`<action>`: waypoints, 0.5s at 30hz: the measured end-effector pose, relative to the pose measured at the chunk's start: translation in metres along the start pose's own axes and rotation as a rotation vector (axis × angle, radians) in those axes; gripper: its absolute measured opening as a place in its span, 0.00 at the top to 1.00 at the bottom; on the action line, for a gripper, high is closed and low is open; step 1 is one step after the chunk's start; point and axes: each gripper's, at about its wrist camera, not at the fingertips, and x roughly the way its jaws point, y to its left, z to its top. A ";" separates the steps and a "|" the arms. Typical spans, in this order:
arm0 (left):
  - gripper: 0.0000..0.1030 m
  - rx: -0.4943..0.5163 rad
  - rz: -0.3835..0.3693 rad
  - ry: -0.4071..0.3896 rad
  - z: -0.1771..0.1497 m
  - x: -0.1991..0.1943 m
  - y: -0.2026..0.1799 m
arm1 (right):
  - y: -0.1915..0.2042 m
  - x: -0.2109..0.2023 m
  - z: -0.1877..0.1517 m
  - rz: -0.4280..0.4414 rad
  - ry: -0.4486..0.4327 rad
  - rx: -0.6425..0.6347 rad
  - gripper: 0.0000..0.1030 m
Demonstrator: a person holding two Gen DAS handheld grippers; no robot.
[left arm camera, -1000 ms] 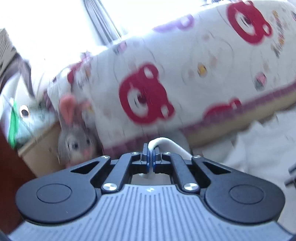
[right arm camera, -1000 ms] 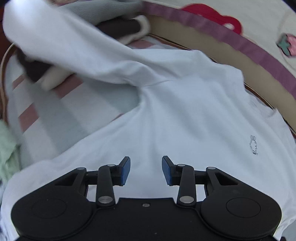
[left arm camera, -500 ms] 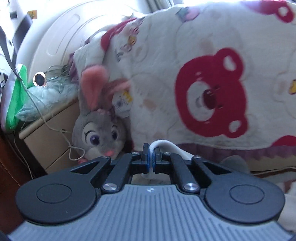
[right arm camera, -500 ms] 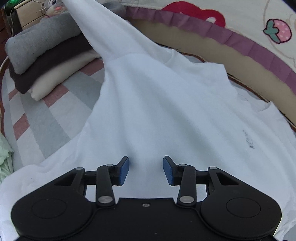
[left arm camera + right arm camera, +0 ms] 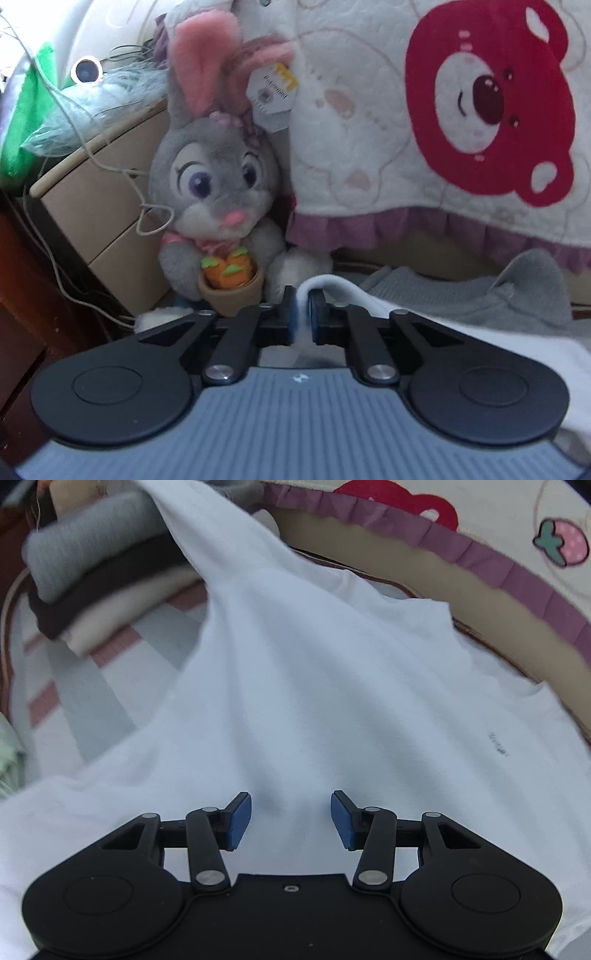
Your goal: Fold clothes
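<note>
A white T-shirt (image 5: 314,683) lies spread on a striped mat (image 5: 74,686), and one part of it is drawn up toward the top left over a stack of folded clothes (image 5: 96,576). My right gripper (image 5: 291,819) hovers just above the shirt's middle; its jaws are opening and nothing is between the pads. In the left wrist view my left gripper (image 5: 303,317) has the shirt's white edge (image 5: 480,343) between its pads. Those jaws are opening too, with a gap showing, and the cloth hangs loose over the right finger.
A grey plush rabbit (image 5: 218,192) sits straight ahead of the left gripper, beside a beige nightstand (image 5: 96,206) with trailing cables. A bedspread with a red bear (image 5: 480,110) and purple ruffle (image 5: 480,550) hangs along the back. A grey folded sweater (image 5: 480,291) lies under the shirt's edge.
My left gripper swung left and down with the shirt's edge, so the rabbit now looms close, and its jaws have parted. The right gripper's jaws widened; it barely moved.
</note>
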 end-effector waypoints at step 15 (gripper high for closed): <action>0.68 -0.119 -0.251 -0.160 -0.225 -0.190 -0.026 | 0.043 -0.013 0.005 0.117 -0.004 0.063 0.48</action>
